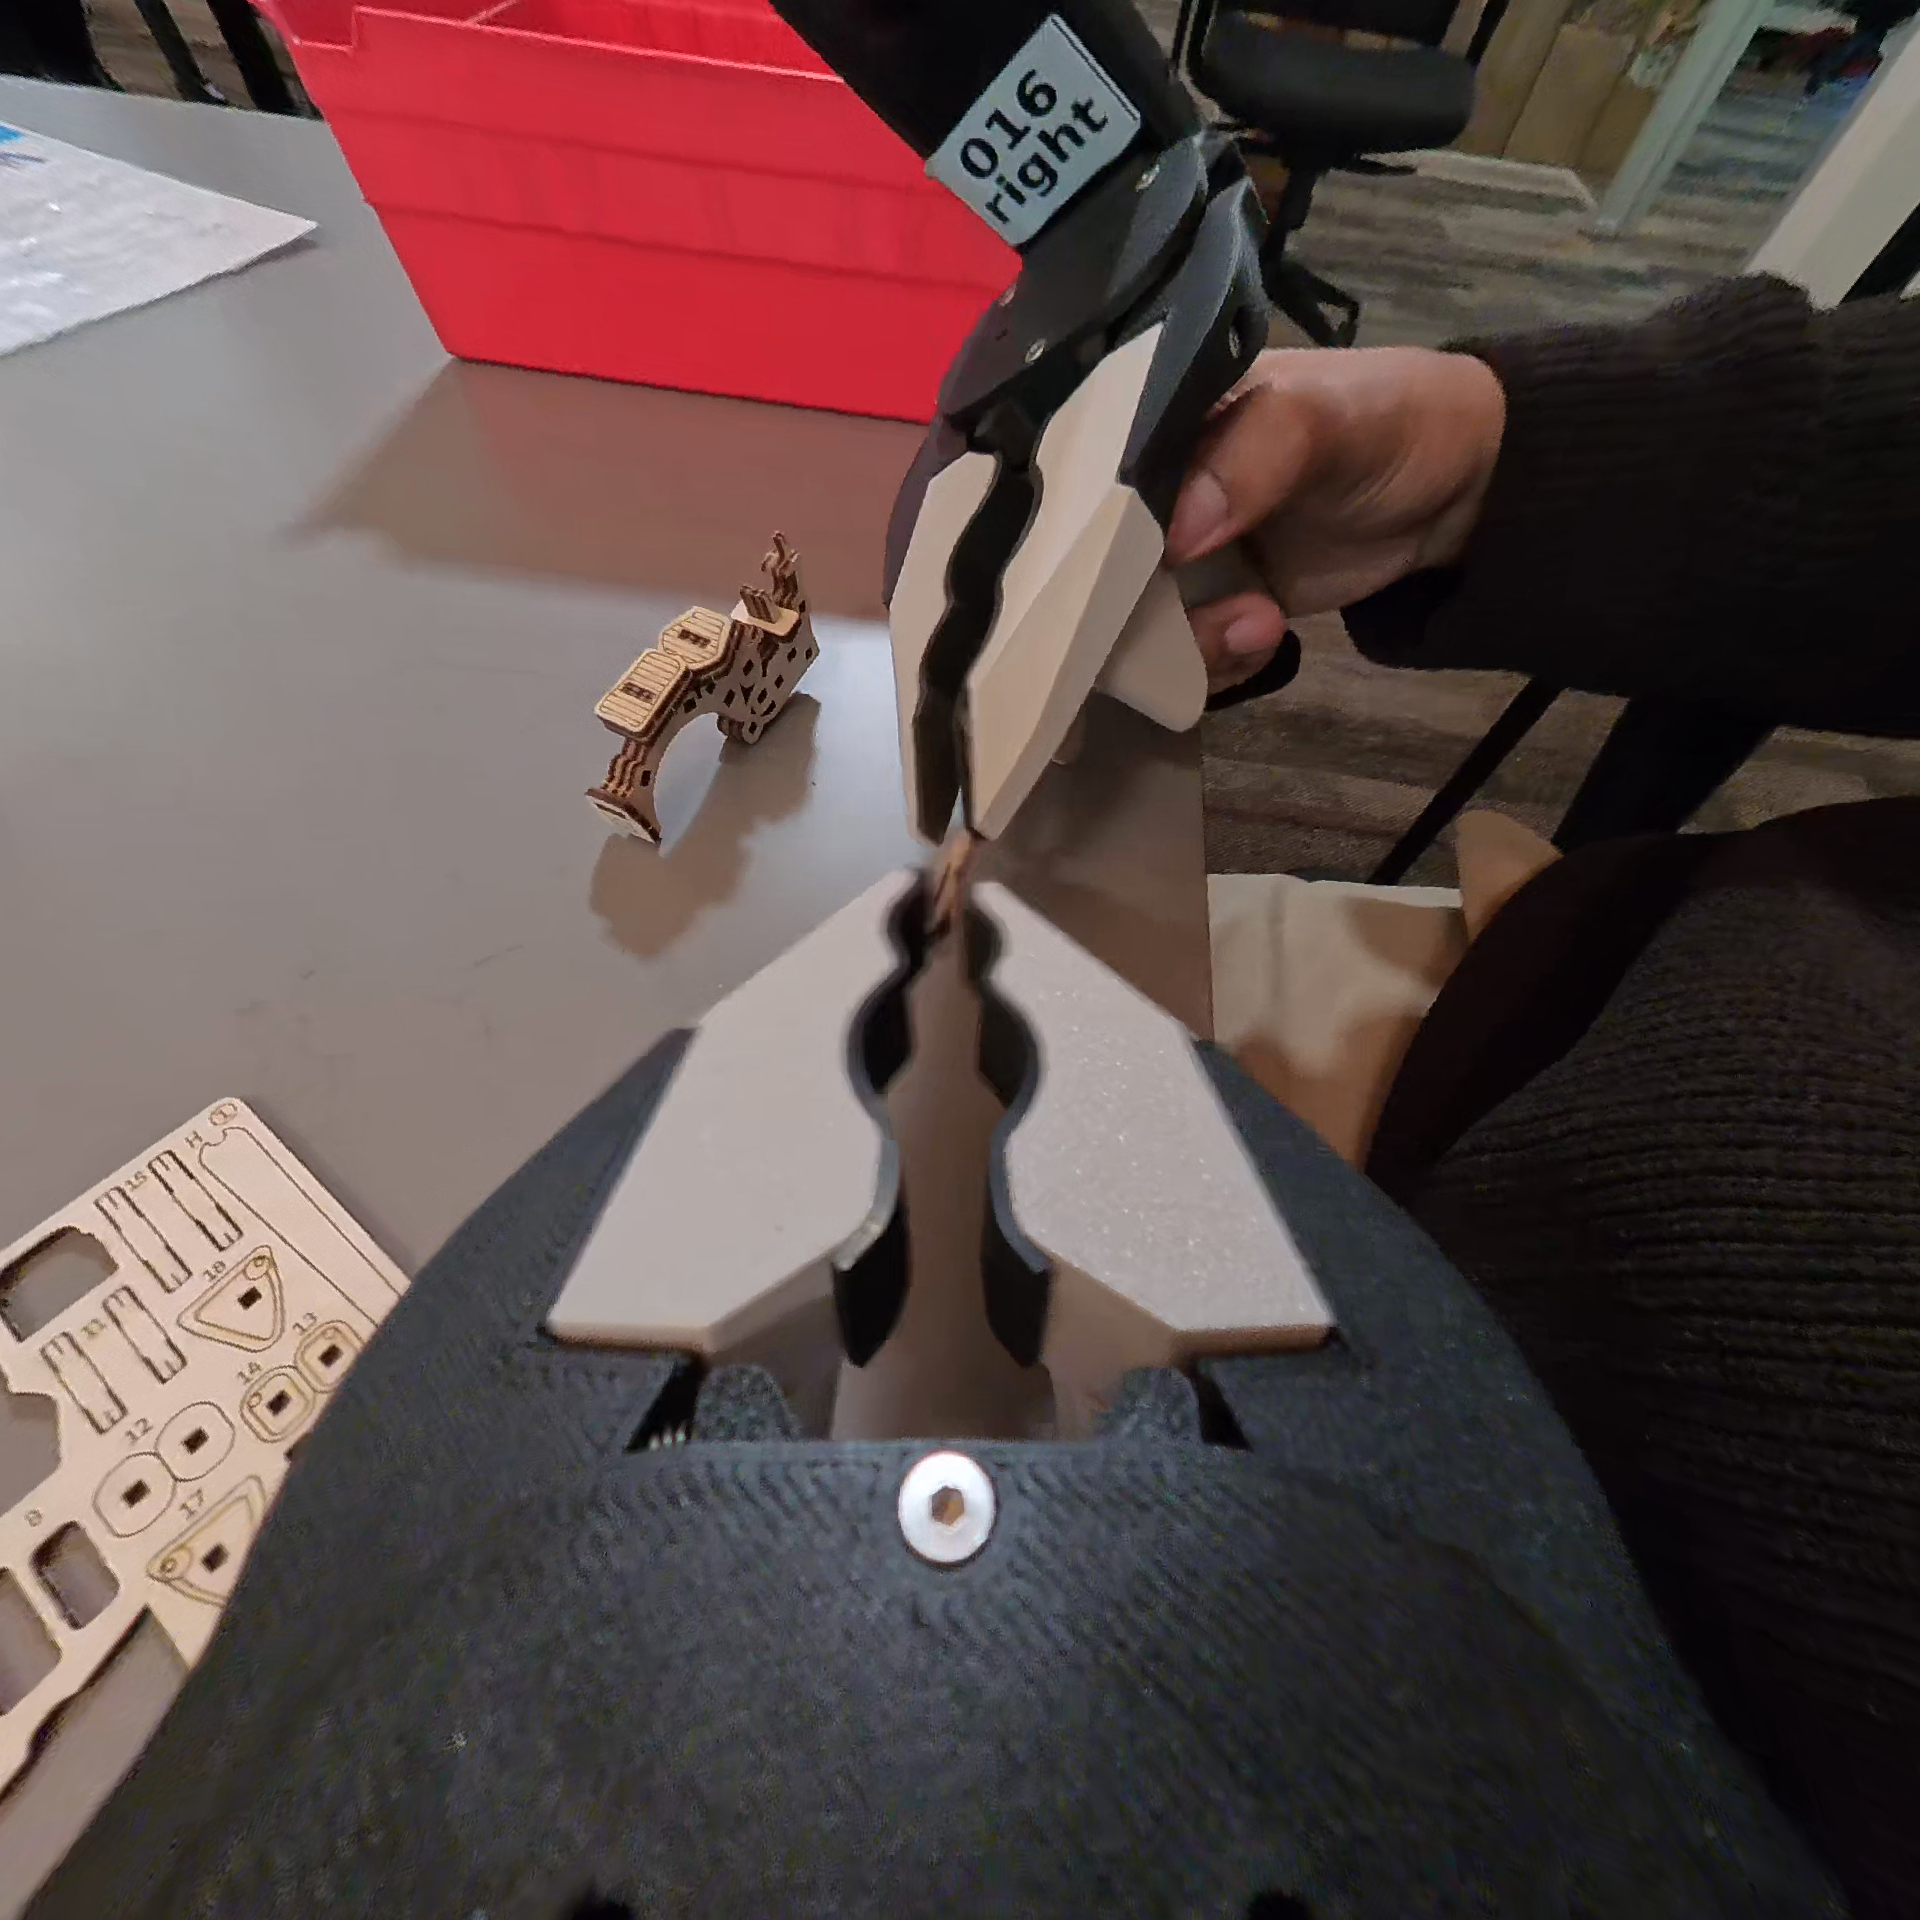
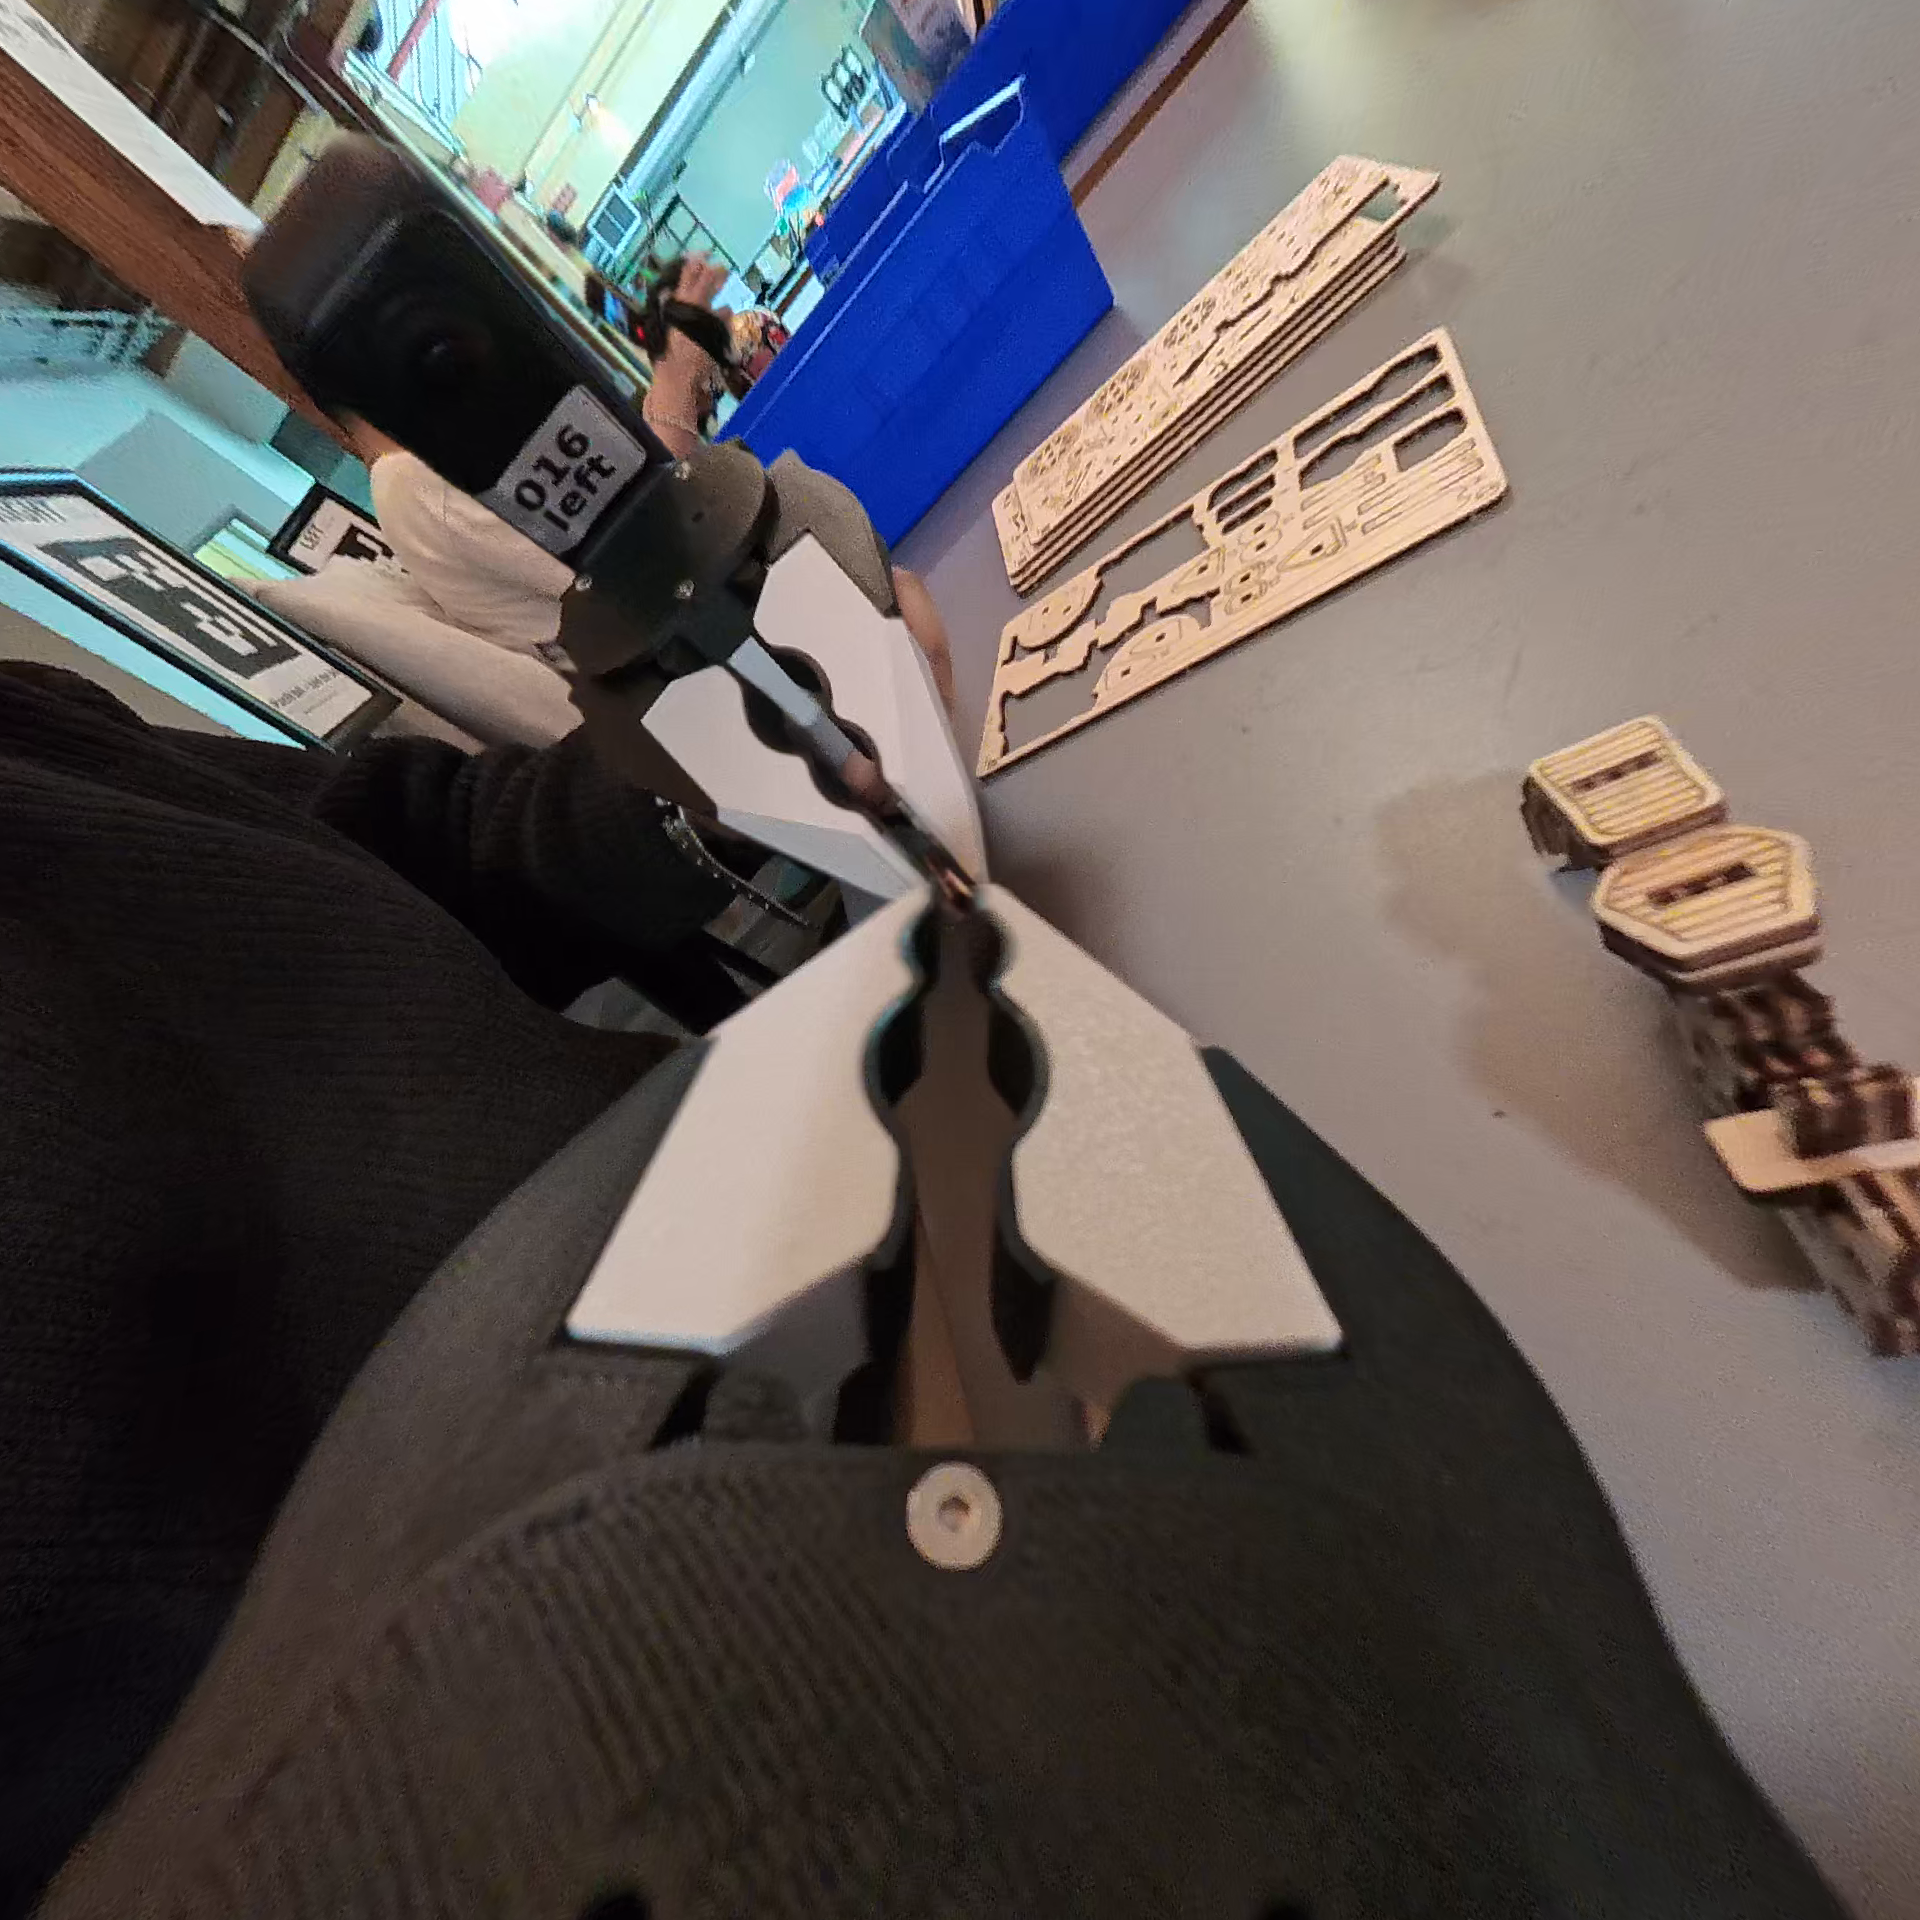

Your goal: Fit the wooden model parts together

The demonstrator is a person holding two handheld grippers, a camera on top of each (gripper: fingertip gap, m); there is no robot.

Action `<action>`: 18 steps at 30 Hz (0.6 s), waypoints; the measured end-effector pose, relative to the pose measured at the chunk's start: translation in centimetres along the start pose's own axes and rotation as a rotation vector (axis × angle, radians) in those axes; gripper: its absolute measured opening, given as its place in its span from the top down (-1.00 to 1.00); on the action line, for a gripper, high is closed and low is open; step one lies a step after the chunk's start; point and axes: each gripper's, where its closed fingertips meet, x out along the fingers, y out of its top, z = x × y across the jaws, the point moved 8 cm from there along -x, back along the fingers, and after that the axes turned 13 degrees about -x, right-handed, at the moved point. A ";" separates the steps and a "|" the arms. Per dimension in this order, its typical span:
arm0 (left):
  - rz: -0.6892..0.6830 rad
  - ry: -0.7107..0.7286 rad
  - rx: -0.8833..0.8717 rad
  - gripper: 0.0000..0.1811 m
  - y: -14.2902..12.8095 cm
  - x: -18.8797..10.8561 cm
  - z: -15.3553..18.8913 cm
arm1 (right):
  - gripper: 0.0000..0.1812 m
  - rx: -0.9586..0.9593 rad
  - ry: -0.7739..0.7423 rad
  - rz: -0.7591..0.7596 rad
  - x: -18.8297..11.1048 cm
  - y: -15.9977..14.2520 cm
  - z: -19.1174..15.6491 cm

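My left gripper (image 1: 943, 899) and my right gripper (image 1: 956, 829) meet tip to tip above the table's near edge. Both are shut, and a small thin wooden part (image 1: 950, 873) is pinched where the tips meet. I cannot tell whether it is one part or two. In the right wrist view my right gripper (image 2: 951, 909) faces the left gripper (image 2: 935, 868), with the small part (image 2: 951, 885) between them. A partly built wooden model (image 1: 707, 686) stands on the grey table (image 1: 260, 727), to the left of the grippers. It also shows in the right wrist view (image 2: 1714, 987).
A laser-cut part sheet (image 1: 156, 1403) lies at the near left; it shows in the right wrist view (image 2: 1247, 561) beside a stack of sheets (image 2: 1205, 364). A red bin (image 1: 644, 208), a blue bin (image 2: 935, 312) and a plastic bag (image 1: 104, 239) stand farther back. A hand (image 1: 1340, 488) holds the right gripper. My left and right fingertips are right by each other.
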 end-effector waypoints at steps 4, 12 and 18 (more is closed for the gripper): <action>0.051 -0.032 -0.122 0.99 0.4 -0.6 -0.8 | 0.91 -0.035 -0.061 0.071 -0.7 0.7 0.3; 0.365 -0.327 -0.691 1.00 0.7 -2.8 -4.1 | 0.61 -0.523 -0.525 0.036 -1.7 2.9 -1.2; 0.458 -0.418 -0.868 1.00 0.2 -2.7 -4.6 | 0.61 -0.937 -0.774 -0.168 1.8 2.9 -3.9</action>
